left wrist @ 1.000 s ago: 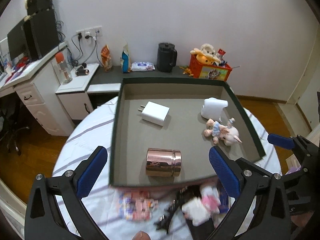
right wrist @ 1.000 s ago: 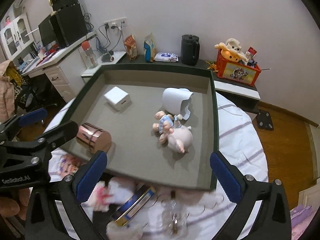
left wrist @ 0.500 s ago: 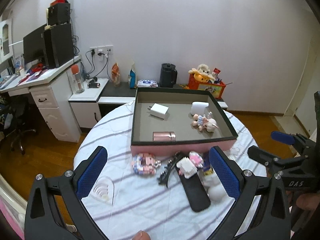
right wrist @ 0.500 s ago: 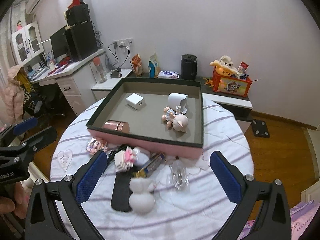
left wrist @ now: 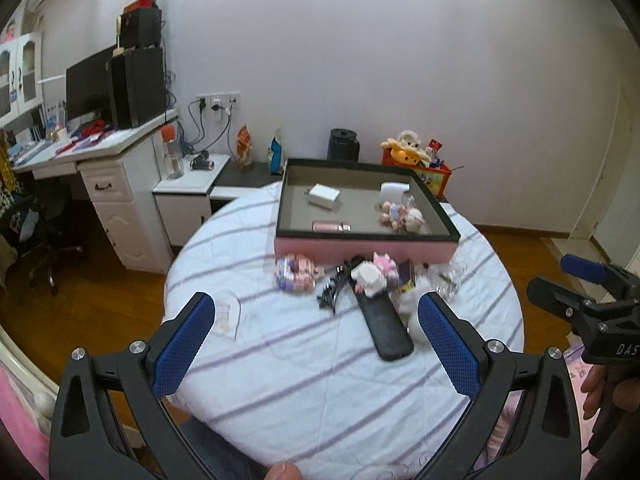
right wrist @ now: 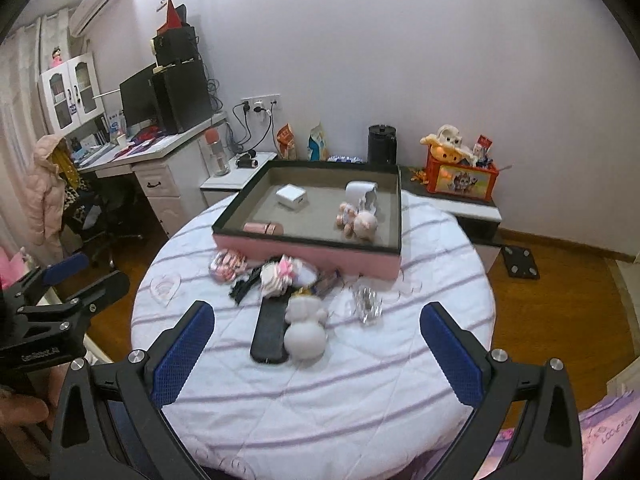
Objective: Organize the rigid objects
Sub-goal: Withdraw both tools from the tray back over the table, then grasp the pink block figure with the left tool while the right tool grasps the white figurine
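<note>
Both grippers hang above the near edge of the round table, and neither has hold of anything. The left gripper (left wrist: 316, 342) has its blue-padded fingers (left wrist: 182, 344) spread wide, with only the striped white tablecloth (left wrist: 304, 372) showing between them. The right gripper (right wrist: 316, 344) is spread just as wide, its fingers (right wrist: 450, 354) also apart over bare cloth.

Beyond the fingers, towards the middle of the table, lies a loose heap of small things. A black flat case (right wrist: 270, 330) lies lengthwise, and a white snowman-shaped figure (right wrist: 305, 330) rests partly on its right edge. Just beyond the case sits a white plush toy with a pink bow (right wrist: 280, 276), with a black hair claw (left wrist: 332, 290) to its left and a pink block toy (left wrist: 296, 274) further left. A clear glass piece (right wrist: 366, 302) stands to the right of the heap, near the snowman but apart from it.

On the far half of the table rests a pink box tray (right wrist: 308, 248) with a dark rim and grey floor. Inside it a rose-gold cylinder (left wrist: 331, 226) lies on its side near the front wall, a white charger block (left wrist: 324, 196) sits far left, a white cup (right wrist: 360, 194) lies tipped over far right, and a pig doll (right wrist: 360, 222) lies just in front of the cup.
</note>
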{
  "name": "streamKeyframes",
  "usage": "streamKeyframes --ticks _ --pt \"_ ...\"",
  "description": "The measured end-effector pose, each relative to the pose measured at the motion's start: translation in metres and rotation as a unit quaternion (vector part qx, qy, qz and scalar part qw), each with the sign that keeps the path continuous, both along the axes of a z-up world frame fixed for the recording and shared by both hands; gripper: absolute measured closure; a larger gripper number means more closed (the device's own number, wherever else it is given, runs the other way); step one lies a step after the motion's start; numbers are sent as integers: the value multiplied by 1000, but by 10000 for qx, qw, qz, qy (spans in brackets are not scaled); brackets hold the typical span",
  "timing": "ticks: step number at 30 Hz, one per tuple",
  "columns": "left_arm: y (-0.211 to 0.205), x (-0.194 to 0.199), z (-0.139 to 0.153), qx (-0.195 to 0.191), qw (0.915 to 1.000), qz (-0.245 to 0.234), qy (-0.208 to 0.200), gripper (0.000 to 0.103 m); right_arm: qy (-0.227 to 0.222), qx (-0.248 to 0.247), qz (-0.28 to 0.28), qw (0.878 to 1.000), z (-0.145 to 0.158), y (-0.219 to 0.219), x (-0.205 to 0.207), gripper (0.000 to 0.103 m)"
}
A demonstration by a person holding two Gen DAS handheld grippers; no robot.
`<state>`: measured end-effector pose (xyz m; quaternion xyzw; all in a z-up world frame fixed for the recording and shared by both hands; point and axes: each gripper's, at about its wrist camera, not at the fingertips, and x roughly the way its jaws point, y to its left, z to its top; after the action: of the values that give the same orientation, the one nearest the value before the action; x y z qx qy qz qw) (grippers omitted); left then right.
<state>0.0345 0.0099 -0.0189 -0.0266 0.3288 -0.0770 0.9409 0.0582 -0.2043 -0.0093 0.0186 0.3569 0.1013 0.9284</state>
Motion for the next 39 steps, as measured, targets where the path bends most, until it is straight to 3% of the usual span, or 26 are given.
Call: streamKeyframes --ticks 8,18,39 --pt "-8 -13 -20 6 9999 -78 151 0 360 76 -5 9993 -32 -5 -13 0" --pt "-5 -5 -31 28 9995 -86 290 0 449 140 56 9989 -38 -1 -5 0" --pt "10 69 -71 122 9972 5 737 0 997 173 100 9948 -86 16 47 0"
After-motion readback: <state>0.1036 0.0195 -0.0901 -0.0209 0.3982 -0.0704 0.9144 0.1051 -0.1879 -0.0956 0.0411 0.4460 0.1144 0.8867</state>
